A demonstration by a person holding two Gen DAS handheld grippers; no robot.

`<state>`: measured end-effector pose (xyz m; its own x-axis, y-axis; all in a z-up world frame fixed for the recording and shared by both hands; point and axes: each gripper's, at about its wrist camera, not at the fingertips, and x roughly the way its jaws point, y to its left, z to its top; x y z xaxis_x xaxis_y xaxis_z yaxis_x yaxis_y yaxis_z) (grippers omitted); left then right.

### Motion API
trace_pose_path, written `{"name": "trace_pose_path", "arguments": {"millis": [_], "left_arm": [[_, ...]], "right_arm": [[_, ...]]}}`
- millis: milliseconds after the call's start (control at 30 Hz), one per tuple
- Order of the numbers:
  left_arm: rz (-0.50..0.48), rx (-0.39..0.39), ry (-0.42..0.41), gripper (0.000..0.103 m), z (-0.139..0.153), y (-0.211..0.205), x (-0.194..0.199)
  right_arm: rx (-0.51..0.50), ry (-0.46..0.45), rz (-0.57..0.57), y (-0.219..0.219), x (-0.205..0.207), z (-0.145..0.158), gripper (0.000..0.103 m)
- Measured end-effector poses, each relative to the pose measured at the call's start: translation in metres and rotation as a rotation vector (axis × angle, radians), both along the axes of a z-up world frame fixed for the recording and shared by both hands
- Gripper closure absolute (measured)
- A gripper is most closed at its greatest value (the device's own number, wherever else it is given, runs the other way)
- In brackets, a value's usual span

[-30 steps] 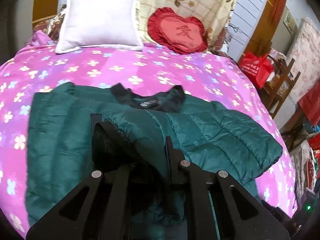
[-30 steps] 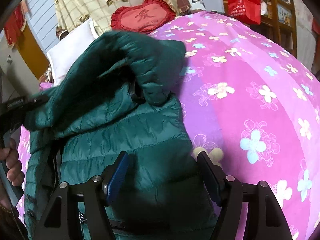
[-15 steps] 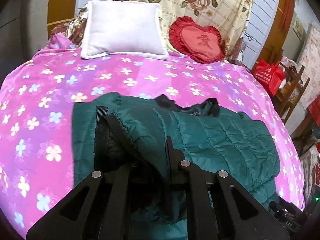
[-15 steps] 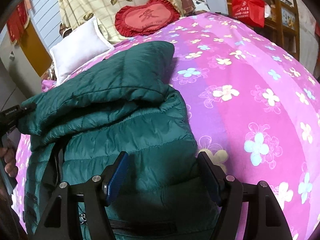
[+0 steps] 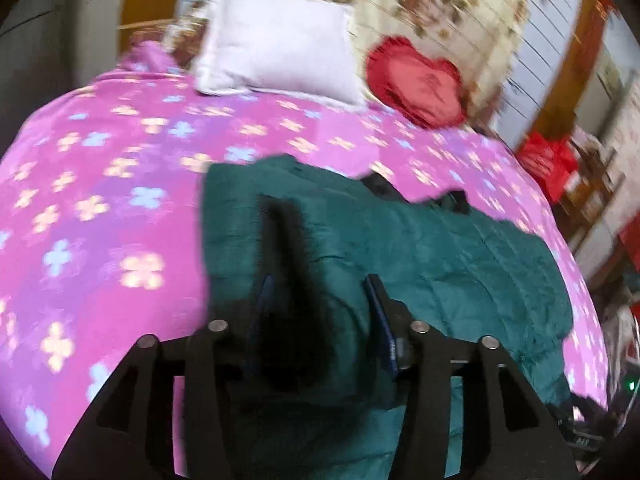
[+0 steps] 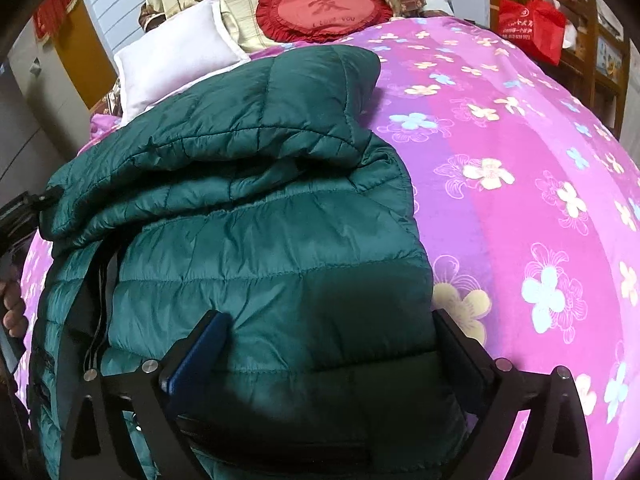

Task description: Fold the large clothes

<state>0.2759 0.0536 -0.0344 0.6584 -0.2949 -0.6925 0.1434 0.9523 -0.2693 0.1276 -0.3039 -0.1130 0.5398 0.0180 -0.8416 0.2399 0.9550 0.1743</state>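
A dark green quilted puffer jacket lies on the pink flowered bedspread, its black collar at the far side. In the left wrist view, which is blurred, my left gripper has its fingers parted around a dark cuff and sleeve edge that lies between them. In the right wrist view the jacket shows with one sleeve folded across its body. My right gripper is wide open, its fingers on either side of the jacket's lower part and hem.
A white pillow and a red heart cushion lie at the head of the bed. A red bag and wooden furniture stand past the bed's right side. The bedspread lies bare right of the jacket.
My left gripper has opened and let the sleeve go, and the sleeve has come down flat across the jacket. The left view has swung right. The right gripper stays open in place.
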Motion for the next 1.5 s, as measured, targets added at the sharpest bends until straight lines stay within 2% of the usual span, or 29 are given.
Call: {"name": "trace_pose_path", "arguments": {"millis": [133,233,300,367,467,533,600,633,700,767,867,900,967,1000,1033,1100,1167,1300,1433,1500], "left_arm": [[0.11,0.024,-0.08,0.054,0.026,0.001,-0.011],[0.096,0.032,-0.171,0.05,0.047,-0.022,-0.016],[0.029,0.035,-0.217,0.044,0.055,-0.048,-0.01],[-0.003,0.075,-0.173,0.044,0.045,-0.065,0.007],[0.044,0.191,-0.048,0.044,0.012,-0.073,0.029],[0.076,0.19,0.042,0.044,-0.018,-0.062,0.035],[0.072,0.166,0.026,0.044,-0.028,-0.055,0.028],[0.066,0.163,0.015,0.044,-0.03,-0.056,0.025],[0.055,0.143,-0.003,0.044,-0.029,-0.052,0.02],[0.049,0.123,-0.002,0.044,-0.028,-0.051,0.02],[0.043,0.093,0.004,0.044,-0.029,-0.045,0.023],[0.043,0.089,0.003,0.044,-0.031,-0.045,0.022],[0.038,0.104,-0.013,0.044,-0.032,-0.05,0.018],[0.034,0.114,-0.021,0.044,-0.033,-0.051,0.017],[0.032,0.113,-0.021,0.044,-0.034,-0.052,0.017],[0.026,0.101,-0.017,0.044,-0.036,-0.05,0.017],[0.017,0.088,-0.013,0.044,-0.038,-0.047,0.018],[-0.016,0.082,-0.024,0.044,-0.038,-0.048,0.02],[-0.03,0.095,-0.022,0.041,-0.038,-0.054,0.026],[-0.04,0.086,-0.004,0.036,-0.037,-0.055,0.028]], "right_arm": [[0.002,0.0,-0.006,0.0,0.0,0.0,0.003],[-0.01,0.003,-0.006,0.002,0.001,0.0,0.003],[-0.015,0.003,-0.005,0.003,0.001,0.0,0.003],[-0.012,0.001,-0.001,0.003,0.0,0.0,0.003],[-0.01,0.001,0.003,0.002,0.0,0.0,0.003],[-0.012,0.008,0.007,0.002,0.001,0.0,0.003],[0.004,0.02,0.009,0.0,0.002,0.002,0.006],[0.023,-0.004,-0.017,-0.006,0.0,0.008,0.01],[0.011,-0.104,-0.042,-0.015,-0.001,0.029,0.01],[-0.066,-0.174,-0.039,-0.017,0.012,0.054,0.01],[-0.107,-0.282,0.051,-0.004,0.043,0.084,0.013],[-0.109,-0.318,0.084,0.001,0.054,0.092,0.018],[-0.096,-0.351,0.15,0.015,0.078,0.1,0.02],[-0.076,-0.338,0.186,0.021,0.091,0.099,0.027],[-0.065,-0.314,0.228,0.028,0.106,0.094,0.042],[-0.092,-0.258,0.249,0.031,0.123,0.078,0.05],[-0.092,-0.195,0.235,0.024,0.127,0.053,0.05],[-0.026,-0.161,0.23,0.004,0.105,0.014,0.05],[-0.09,-0.12,0.214,0.017,0.092,0.008,0.05],[-0.105,-0.11,0.209,0.02,0.094,0.008,0.05]]}}
